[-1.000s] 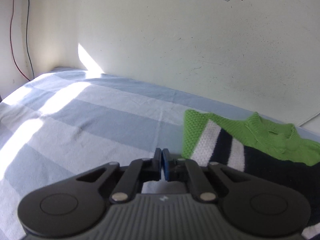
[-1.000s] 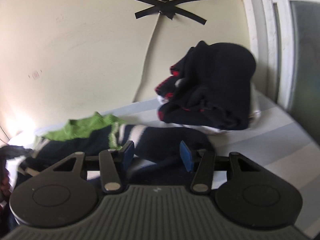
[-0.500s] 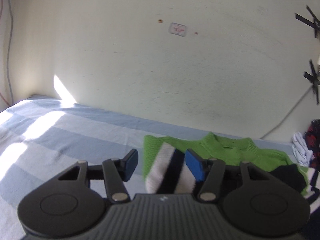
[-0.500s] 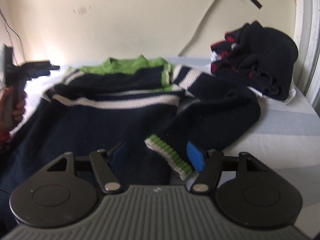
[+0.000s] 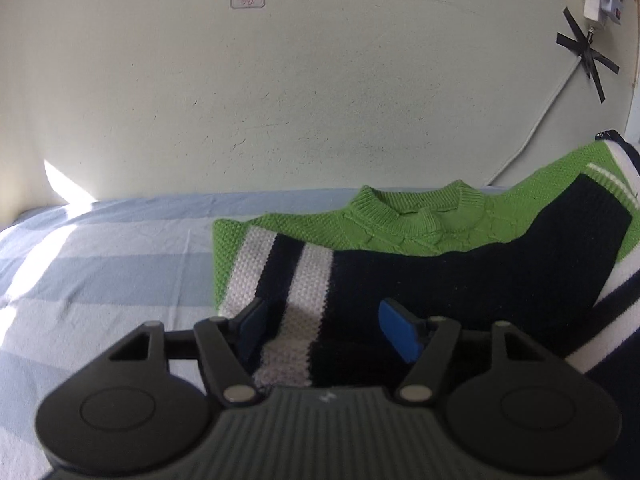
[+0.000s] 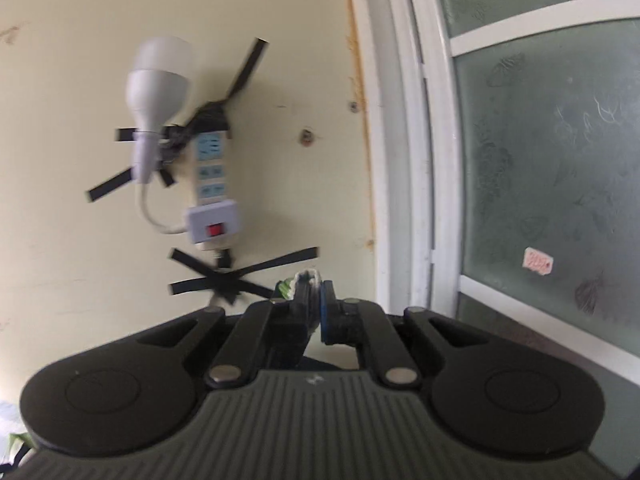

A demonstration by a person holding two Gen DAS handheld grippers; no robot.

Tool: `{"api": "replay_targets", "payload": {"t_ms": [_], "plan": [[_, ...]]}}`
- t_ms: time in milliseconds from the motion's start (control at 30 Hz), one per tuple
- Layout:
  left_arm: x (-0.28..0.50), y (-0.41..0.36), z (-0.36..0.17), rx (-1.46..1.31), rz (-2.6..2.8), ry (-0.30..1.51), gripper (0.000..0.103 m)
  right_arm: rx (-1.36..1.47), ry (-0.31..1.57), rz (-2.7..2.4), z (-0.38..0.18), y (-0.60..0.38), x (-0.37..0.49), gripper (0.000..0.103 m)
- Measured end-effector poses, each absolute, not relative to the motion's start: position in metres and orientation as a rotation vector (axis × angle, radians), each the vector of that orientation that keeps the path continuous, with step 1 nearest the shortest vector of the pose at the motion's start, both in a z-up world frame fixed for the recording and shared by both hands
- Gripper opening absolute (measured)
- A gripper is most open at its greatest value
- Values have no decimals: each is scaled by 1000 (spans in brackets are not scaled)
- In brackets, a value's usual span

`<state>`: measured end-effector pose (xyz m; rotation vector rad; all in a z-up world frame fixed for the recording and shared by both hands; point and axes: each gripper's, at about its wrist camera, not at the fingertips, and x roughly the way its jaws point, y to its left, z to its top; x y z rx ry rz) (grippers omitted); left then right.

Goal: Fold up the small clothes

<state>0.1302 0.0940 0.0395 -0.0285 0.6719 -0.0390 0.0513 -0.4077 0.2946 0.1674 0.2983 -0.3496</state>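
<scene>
A: Step? Your right gripper [image 6: 316, 308] is pinched on a green-white knit cuff [image 6: 296, 284], lifted toward the wall; looks like a sleeve fold.

B: Left gripper [image 5: 324, 328] gapes wide over the green, navy and white knitted sweater [image 5: 440, 264] on the striped blue bedsheet [image 5: 100, 264]. Pin that side next. Only the left view shows the sweater body.

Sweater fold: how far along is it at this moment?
Early. Done: the left sleeve already lies folded across the navy and green sweater, which lies on the striped bedsheet. In hand: the right gripper has its jaws shut on a green-and-white knit edge, apparently the sweater's cuff, raised toward the wall. The left gripper hovers open over the folded sleeve. Left: laying that sleeve across, then folding the body.
</scene>
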Motion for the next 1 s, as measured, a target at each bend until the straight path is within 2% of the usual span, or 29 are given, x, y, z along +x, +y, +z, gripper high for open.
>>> {"api": "replay_targets", "payload": {"t_ms": [33,167,600,667,733,767,800,900,1000], "plan": [[131,97,39,-49,-37,679,71,171,320,-357,291,-409,58,8],[133,107,40,-106,-43,687,72,225,372,-244,277,-388,64,8],[114,178,73,-434,-17,555,74,132,565,394,260,-145,133,9],[116,183,72,-445,-13,560,74,159,639,534,249,-110,149,14],[118,187,69,-455,-15,572,74,139,673,596,244,-83,154,27],[118,187,69,-454,-17,574,74,124,662,608,245,-77,152,38],[118,186,68,-450,-20,576,74,116,642,614,246,-78,150,42],[119,181,66,-432,-37,577,74,108,611,538,241,-111,150,43],[123,170,61,-402,-52,602,69,146,657,363,217,-169,153,45]]}}
